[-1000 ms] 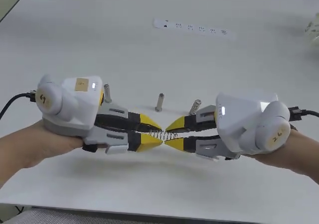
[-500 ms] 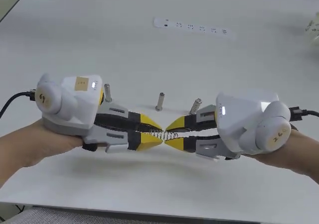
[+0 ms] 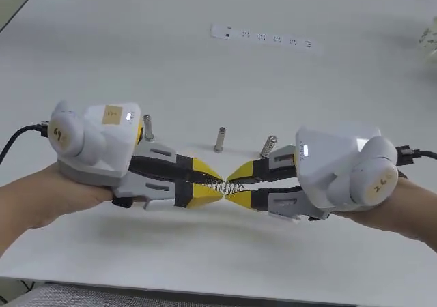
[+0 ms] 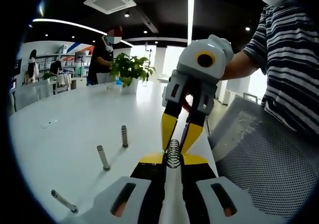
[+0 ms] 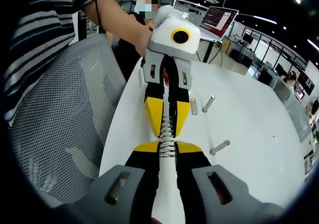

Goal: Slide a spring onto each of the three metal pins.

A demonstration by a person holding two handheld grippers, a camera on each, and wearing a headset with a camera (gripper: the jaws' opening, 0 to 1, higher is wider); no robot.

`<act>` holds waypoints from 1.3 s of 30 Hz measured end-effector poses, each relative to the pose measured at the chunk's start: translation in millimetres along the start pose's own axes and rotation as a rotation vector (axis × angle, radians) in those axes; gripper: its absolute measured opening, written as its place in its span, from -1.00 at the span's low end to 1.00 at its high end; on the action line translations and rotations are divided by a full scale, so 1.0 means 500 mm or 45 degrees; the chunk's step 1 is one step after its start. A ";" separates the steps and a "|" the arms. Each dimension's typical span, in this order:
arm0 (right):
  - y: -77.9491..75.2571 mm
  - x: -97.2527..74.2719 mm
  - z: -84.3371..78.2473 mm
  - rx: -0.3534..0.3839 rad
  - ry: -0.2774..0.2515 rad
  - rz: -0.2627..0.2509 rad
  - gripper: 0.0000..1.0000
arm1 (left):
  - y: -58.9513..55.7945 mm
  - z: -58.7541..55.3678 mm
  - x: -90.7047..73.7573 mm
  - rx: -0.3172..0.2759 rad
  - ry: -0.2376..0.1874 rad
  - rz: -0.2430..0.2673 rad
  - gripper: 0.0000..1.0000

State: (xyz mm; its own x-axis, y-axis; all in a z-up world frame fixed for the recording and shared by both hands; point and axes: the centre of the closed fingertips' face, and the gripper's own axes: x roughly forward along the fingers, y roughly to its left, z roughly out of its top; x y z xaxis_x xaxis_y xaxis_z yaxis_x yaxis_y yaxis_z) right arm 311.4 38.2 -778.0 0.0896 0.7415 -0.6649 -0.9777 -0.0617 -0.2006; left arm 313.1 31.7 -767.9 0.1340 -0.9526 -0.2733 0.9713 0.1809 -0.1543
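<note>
**A:** Item one, the left gripper?

**B:** Left gripper: jaws drawn almost together, pinching the left end of a small spring.

**A:** Item two?

**B:** Right gripper: the same narrow closure, nipped on the right end of that spring. Its tips sit nose to nose with the left's, close to touching. The spring spans the small gap, lying level, held clear of the table on the near side of the pins.

**A:** Reason for the double hold?

**B:** My judgement is a hand-over or re-grip. A coil this light would likely jump away if freed, so one pair takes hold before the other lets go. Lying level, it cannot drop over an upright pin. One gripper needs a hold that lets it turn the coil on end.

**A:** Beyond the grippers?

**B:** Three pins, upright, in a row just beyond the tips.
- Right pin: carries a fitted spring.
- Middle pin: bare.
- Left pin: bare, just beyond the left gripper's body.

At the far side there is a power strip.

**A:** Tally?

**B:** One of three fitted. The held spring probably goes to the middle pin, the nearest to the tips.
</note>
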 end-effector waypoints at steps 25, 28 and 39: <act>0.006 -0.008 -0.020 0.000 0.017 -0.013 -0.76 | -0.008 -0.003 0.000 -0.015 0.019 -0.031 -0.85; 0.004 -0.014 -0.014 -0.005 0.014 -0.016 -0.76 | -0.006 -0.009 0.000 -0.021 0.033 -0.029 -0.85; 0.002 -0.024 0.014 -0.055 0.016 0.000 -0.76 | -0.004 -0.022 -0.001 -0.019 0.066 -0.022 -0.85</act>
State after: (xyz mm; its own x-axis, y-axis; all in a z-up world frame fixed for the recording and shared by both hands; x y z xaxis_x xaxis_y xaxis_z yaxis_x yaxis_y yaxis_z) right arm 307.9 34.1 -765.2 0.0921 0.7328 -0.6742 -0.9686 -0.0911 -0.2313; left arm 308.9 34.4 -778.0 0.1066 -0.9418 -0.3189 0.9703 0.1685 -0.1735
